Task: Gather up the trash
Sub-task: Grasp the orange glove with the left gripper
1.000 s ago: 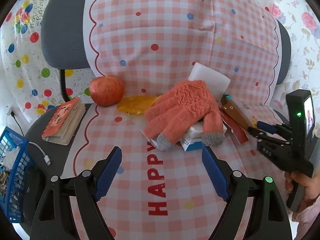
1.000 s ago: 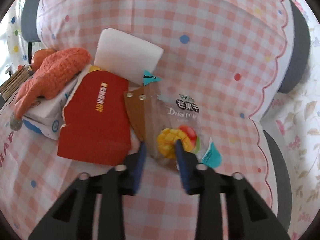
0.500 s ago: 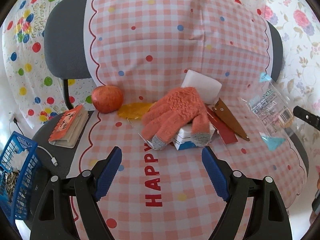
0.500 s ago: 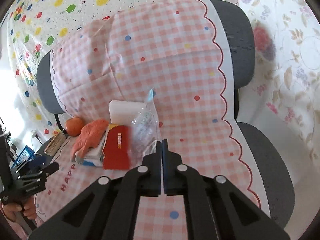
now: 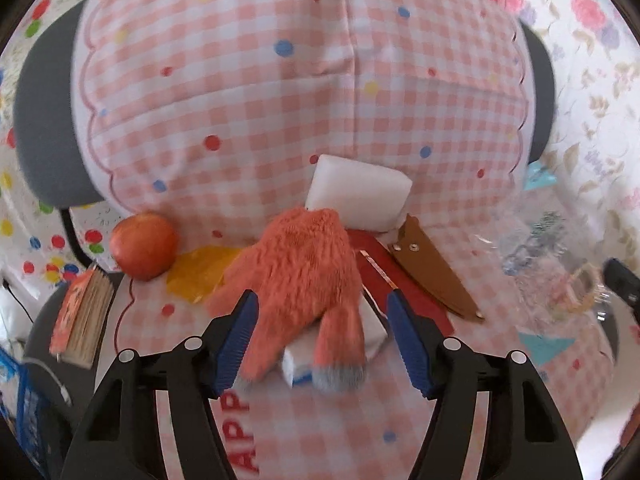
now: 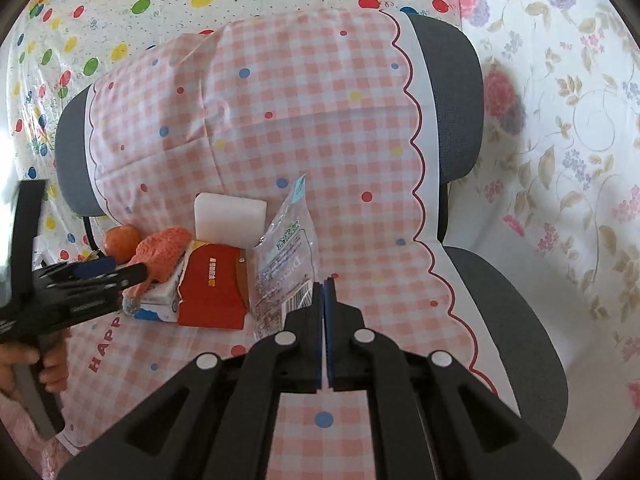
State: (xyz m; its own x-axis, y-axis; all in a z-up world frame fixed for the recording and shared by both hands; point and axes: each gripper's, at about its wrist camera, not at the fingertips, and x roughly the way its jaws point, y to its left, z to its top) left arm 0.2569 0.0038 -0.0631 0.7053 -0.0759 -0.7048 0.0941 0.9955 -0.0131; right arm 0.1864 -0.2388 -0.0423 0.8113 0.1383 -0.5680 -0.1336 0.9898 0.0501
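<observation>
Above the checked cover printed "HAPPY" (image 6: 105, 343), the right hand-held gripper (image 6: 323, 292) pinches a clear "Dried" mango bag (image 6: 286, 252), long axis upright. Left hand-held gripper (image 5: 318, 330), jaws just narrowing, straddles the orange glove (image 5: 298, 276) without pressing it.

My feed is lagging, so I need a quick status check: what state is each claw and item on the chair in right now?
Right claw: shut on the clear snack wrapper, lifted off the seat.
Left claw: open, jaws just closing, astride the orange glove, not pressing it.
Orange glove: lying on the white carton.
Red packet: flat on the seat.
Apple: whole, against the backrest.
Notebook: closed.
White sponge: leaning on the backrest.
</observation>
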